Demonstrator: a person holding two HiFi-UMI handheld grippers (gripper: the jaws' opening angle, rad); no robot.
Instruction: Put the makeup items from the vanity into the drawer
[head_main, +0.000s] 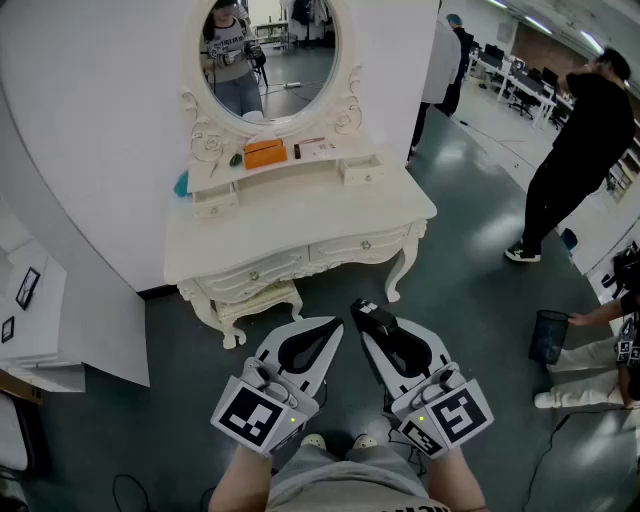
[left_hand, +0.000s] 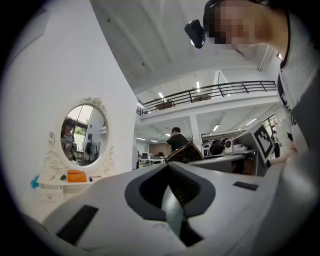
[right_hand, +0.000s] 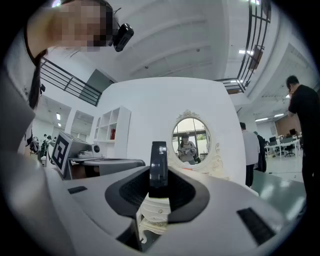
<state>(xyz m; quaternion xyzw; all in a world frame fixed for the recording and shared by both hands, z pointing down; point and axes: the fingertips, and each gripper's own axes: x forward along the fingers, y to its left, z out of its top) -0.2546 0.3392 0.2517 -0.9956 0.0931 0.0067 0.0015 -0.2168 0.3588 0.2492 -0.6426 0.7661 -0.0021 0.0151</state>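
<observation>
pair level, left hand-held gripper (head_main: 333, 327) closed empty, right hand-held gripper (head_main: 374, 324) clamping black case (head_main: 366, 310)

We face the vanity (head_main: 300, 215), which backs onto the wall. The mirror (head_main: 268, 50) rises behind its shelf (head_main: 305, 168), and a box (head_main: 265, 153) sits on the shelf at centre. A stool (head_main: 255, 300) stands under the vanity. Nearest us, the left gripper (head_main: 333, 326) lies left of the right gripper (head_main: 362, 312), with a slim case (right_hand: 159, 165) between the right jaws
</observation>
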